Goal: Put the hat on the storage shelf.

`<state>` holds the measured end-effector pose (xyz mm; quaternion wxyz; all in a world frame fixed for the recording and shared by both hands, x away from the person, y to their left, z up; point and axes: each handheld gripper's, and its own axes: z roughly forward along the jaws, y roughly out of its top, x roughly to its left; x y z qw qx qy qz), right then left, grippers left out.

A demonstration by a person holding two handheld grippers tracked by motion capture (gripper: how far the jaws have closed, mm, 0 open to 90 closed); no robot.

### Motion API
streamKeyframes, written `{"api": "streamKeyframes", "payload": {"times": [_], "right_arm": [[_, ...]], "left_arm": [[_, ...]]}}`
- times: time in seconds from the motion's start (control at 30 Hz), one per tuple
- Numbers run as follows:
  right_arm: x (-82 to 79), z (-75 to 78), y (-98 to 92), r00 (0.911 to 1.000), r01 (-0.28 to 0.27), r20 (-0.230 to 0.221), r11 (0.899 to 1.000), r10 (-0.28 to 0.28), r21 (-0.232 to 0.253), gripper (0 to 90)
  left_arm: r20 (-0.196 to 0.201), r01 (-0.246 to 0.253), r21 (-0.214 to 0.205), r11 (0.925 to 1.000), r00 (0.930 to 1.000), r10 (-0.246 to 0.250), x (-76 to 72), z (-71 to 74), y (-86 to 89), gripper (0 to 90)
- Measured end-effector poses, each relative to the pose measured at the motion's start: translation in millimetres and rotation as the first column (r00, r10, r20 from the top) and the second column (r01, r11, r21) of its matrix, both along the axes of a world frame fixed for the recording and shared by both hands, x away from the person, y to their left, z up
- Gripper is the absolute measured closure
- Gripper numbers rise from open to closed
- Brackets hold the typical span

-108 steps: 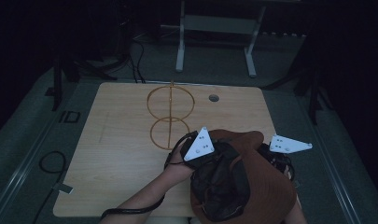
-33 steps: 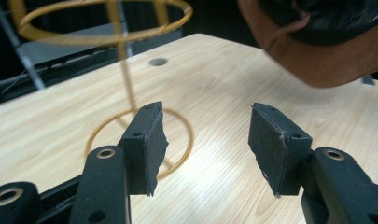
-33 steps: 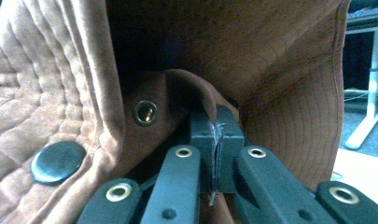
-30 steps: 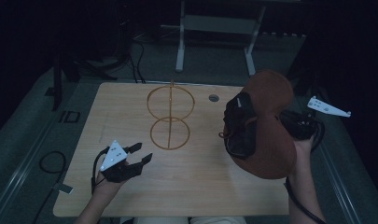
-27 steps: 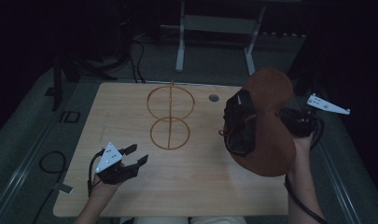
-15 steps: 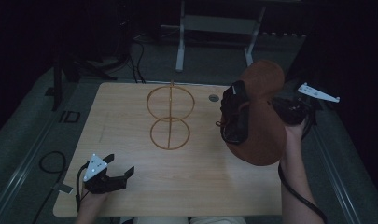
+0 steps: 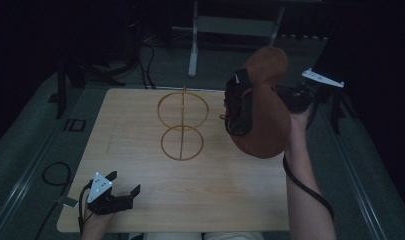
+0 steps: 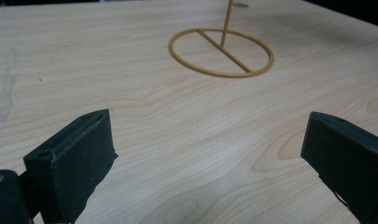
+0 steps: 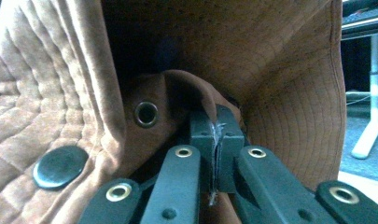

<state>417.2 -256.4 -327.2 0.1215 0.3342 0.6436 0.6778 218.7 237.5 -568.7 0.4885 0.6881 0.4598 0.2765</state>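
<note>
There is one brown hat [image 7: 260, 107] in the air over the right side of the wooden table [image 7: 140, 200]. It hangs from the right gripper [image 7: 295, 98], and a hand holds that gripper up past the table's right edge. In the right gripper view the two black jaws are pressed tight together with a fold of the hat's brown cloth [image 9: 196, 88] pinched between them. So this gripper is clamped on the hat. Inside the hat, in that view, I count one round metal ring hole [image 9: 146, 114] and one dark round snap button [image 9: 60, 166]. In the high view a dark band [image 7: 238, 105] shows on the hat's left side.

There is one wire stand [image 7: 182, 127] on the table, yellow-gold in colour. It has two rings. One ring lies flat on the wood and one ring stands up behind it. One thin bar crosses the flat ring. The stand sits near the middle of the table, to the left of the hat, and the hat does not touch it.

The left gripper [image 7: 124, 189] is low at the near left corner of the table, well apart from the stand. Its two jaws have just been opening and now stand wide apart. Nothing is between them but bare wood.
</note>
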Motion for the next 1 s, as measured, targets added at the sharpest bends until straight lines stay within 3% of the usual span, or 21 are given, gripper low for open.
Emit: {"api": "streamKeyframes", "payload": {"times": [0.3, 0.57, 0.6, 0.63, 0.77, 0.9, 1.0], "right_arm": [[22.1, 2.5, 37.3, 0.9996, -0.009, -0.026, 1.0, 0.009, -0.013, 88.8], [35.1, 15.9, 97.2, 0.9975, -0.064, -0.032, 0.996, 0.062, -0.066, 88.7], [35.1, 15.9, 97.2, 0.9975, -0.064, -0.032, 0.996, 0.062, -0.066, 88.7], [37.1, 16.1, 111.8, 0.9965, -0.078, -0.036, 0.993, 0.076, -0.085, 88.7], [40.0, 13.4, 131.9, 0.9939, -0.101, -0.057, 0.988, 0.095, -0.116, 88.7], [43.1, 2.1, 164.5, 0.9879, -0.137, -0.098, 0.972, 0.12, -0.189, 88.5], [42.9, -3.1, 174.2, 0.9848, -0.155, -0.108, 0.968, 0.136, -0.198, 88.3]], "left_arm": [[0.014, 0.001, -0.012, 0.9999, 0.9999, -0.001, -0.5, 4.0, 0.8, 3.0], [0.02, -0.001, -0.005, 1.0, 0.9998, 0.001, -0.9, 3.3, 3.6, 3.0], [0.02, -0.001, -0.005, 1.0, 0.9998, 0.001, -0.9, 3.3, 3.6, 3.1], [0.021, -0.001, -0.001, 1.0, 0.9998, 0.001, -1.0, 2.9, 3.8, 3.0], [0.022, 0.002, 0.001, 1.0, 0.9998, -0.002, -1.4, 2.8, 4.1, 3.0], [0.027, 0.0, 0.002, 1.0, 0.9996, -0.001, -2.1, 3.6, 4.5, 3.1], [0.029, -0.002, 0.001, 1.0, 0.9996, 0.002, -2.4, 4.0, 5.5, 3.0]]}}
